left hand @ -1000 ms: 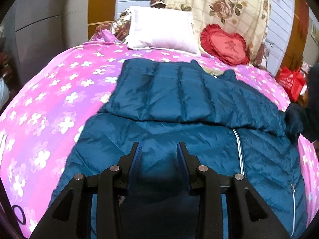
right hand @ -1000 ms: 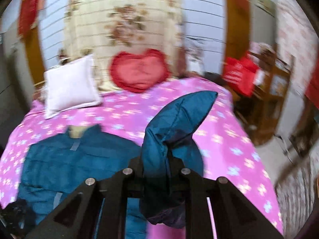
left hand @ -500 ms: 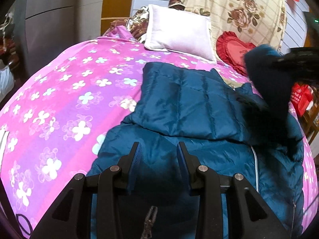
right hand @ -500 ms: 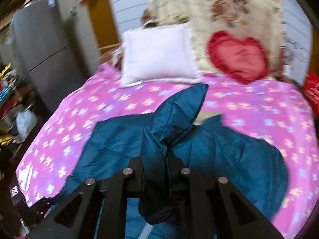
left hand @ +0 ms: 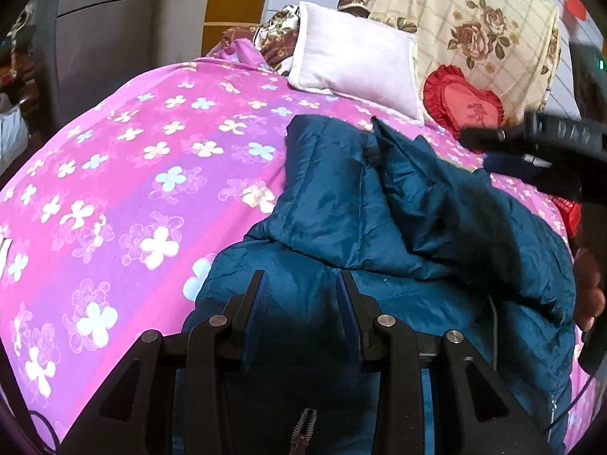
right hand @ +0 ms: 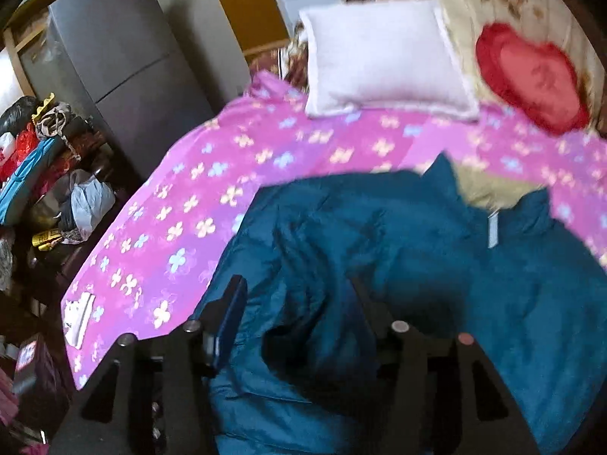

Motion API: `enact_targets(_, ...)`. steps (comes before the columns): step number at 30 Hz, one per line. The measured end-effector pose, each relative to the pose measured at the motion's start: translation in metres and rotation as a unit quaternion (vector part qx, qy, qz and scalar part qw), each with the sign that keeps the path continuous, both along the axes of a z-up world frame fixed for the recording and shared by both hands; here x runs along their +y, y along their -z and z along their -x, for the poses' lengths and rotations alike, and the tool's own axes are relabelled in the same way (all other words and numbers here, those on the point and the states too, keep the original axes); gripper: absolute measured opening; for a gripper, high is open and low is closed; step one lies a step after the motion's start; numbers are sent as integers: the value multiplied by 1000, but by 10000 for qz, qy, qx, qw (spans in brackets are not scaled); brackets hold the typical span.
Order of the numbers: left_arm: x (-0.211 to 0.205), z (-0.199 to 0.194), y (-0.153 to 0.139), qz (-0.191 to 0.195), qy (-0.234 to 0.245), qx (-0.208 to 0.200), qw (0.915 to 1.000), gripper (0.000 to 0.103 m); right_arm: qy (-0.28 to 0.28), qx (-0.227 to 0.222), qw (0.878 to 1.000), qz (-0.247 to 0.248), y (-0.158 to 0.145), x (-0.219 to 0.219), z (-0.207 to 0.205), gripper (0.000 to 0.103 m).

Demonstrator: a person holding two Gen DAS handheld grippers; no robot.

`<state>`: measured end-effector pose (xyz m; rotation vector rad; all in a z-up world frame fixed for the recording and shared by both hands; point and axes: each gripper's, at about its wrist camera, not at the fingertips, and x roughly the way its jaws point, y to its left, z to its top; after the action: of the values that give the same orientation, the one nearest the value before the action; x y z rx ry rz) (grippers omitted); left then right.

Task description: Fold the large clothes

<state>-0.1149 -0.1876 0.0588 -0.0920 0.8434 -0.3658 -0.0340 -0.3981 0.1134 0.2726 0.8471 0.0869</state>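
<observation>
The jacket (left hand: 379, 227), a blue quilted one, lies on the bed (left hand: 132, 189) over the pink flowered cover, below the white pillow (left hand: 353, 64) and red heart cushion (left hand: 466, 106), with a sleeve (left hand: 436, 197) folded across its body. The left tongs (left hand: 301, 295) hover low over the hem, jaws narrowly apart with nothing pinched between them. The right tongs (right hand: 299, 303) are opening above the bunched sleeve cloth, which sits between the spread jaws without being pressed.
</observation>
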Motion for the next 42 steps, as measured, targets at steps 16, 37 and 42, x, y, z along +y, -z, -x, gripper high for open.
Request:
enact_targets(16,-11,-2,7,-142,20,24,9999,14,-81,431,9937,1027,56,47,-20,57)
enact_targets(37,-74,-30,-18,-622,266,-414,9968,15,2407,114,9686,613,45,-210,178,64)
enact_targets(42,-104,-57,6,-1048,388,-107,9937,15,2498,242,9656,687,68,-233,161,61)
